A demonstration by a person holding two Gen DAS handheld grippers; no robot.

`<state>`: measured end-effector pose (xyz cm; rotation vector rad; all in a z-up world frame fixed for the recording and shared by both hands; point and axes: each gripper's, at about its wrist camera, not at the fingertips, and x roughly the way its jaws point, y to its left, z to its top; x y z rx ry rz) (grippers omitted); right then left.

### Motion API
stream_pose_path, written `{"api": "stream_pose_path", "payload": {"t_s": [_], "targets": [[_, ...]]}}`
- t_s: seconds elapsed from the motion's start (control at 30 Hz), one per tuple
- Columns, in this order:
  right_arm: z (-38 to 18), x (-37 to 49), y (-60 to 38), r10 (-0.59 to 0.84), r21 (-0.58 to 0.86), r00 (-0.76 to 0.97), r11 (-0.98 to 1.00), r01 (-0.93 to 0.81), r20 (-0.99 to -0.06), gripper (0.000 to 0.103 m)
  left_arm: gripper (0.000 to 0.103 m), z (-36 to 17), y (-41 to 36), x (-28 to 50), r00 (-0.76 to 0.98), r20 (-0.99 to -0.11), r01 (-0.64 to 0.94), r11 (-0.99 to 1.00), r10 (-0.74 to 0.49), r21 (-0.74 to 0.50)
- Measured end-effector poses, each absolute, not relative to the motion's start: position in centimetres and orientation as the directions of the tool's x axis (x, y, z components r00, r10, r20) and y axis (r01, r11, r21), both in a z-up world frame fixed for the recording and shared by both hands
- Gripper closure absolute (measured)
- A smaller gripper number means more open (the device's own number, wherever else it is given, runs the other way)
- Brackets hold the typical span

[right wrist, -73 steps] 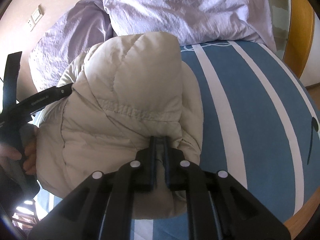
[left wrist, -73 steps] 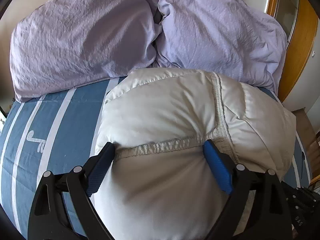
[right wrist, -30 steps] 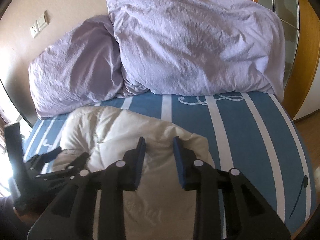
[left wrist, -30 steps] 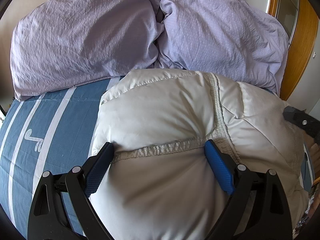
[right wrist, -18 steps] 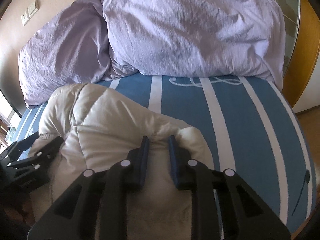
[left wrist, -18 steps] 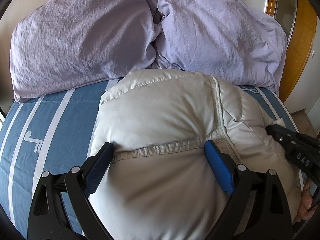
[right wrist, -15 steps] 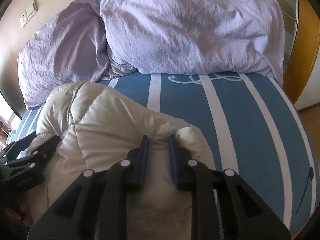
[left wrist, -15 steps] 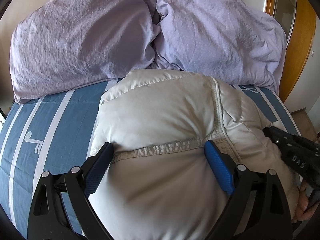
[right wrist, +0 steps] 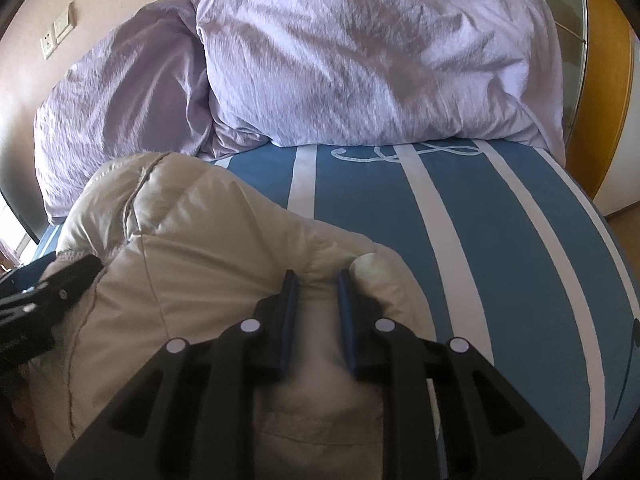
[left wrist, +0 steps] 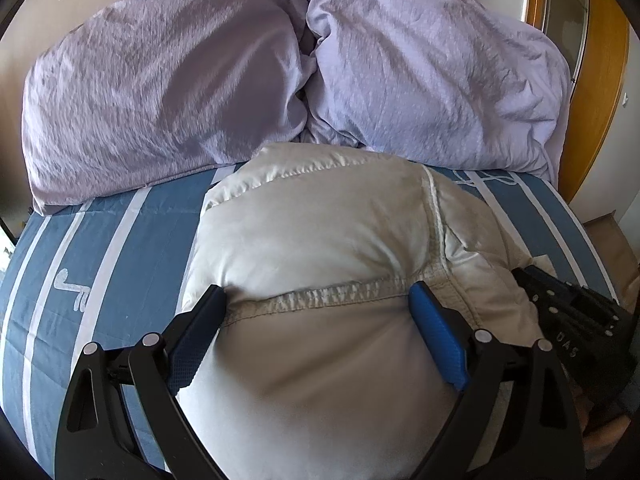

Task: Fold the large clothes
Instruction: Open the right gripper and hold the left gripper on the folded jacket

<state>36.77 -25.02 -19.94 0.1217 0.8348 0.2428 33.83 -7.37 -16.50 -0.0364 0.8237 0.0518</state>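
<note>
A puffy white down jacket (left wrist: 312, 232) lies bundled on the striped blue bed. My left gripper (left wrist: 316, 292) holds its near bulk across a stitched seam, jaws wide, both blue pads dented into the padding. In the right wrist view the same jacket (right wrist: 192, 248) fills the lower left. My right gripper (right wrist: 316, 276) is shut on a narrow fold at its right edge, and fabric bulges on both sides of the pads. The right gripper's black body (left wrist: 568, 308) shows at the jacket's right side in the left wrist view. The left gripper's body (right wrist: 60, 284) shows at the left edge.
Two lilac pillows (left wrist: 160, 92) (left wrist: 432, 80) stand against the wall just behind the jacket. Blue sheet with white stripes (right wrist: 500, 220) stretches bare to the right of the jacket. A wooden panel (left wrist: 600, 80) rises past the bed's right edge.
The right gripper has come down onto the jacket's right edge and its jaws have narrowed onto a fold. The left gripper and its hold are unchanged.
</note>
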Motion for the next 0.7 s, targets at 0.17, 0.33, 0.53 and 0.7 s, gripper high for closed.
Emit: {"api": "stream_pose_path", "payload": {"t_s": [0.17, 0.33, 0.53, 0.7], "targets": [[-20.3, 36.6, -25.1, 0.261, 0.206, 0.647, 0.965, -0.161, -0.716, 0.082, 0.011, -15.2, -6.9, 34.0, 0.679, -0.734, -0.069, 0.997, 0.017, -0.041], [-20.4, 36.6, -25.1, 0.264, 0.211, 0.648, 0.964, -0.159, -0.714, 0.082, 0.011, -13.1, -5.6, 35.1, 0.697, -0.717, -0.100, 0.994, 0.033, -0.052], [-20.4, 36.5, -25.2, 0.265, 0.213, 0.649, 0.964, -0.160, -0.713, 0.082, 0.011, -13.6, -5.1, 37.2, 0.679, -0.729, -0.125, 0.992, 0.088, 0.003], [-20.4, 36.4, -25.1, 0.264, 0.214, 0.655, 0.964, -0.157, -0.708, 0.082, 0.010, -15.9, -4.2, 37.7, 0.649, -0.759, -0.135, 0.989, 0.048, -0.053]]}}
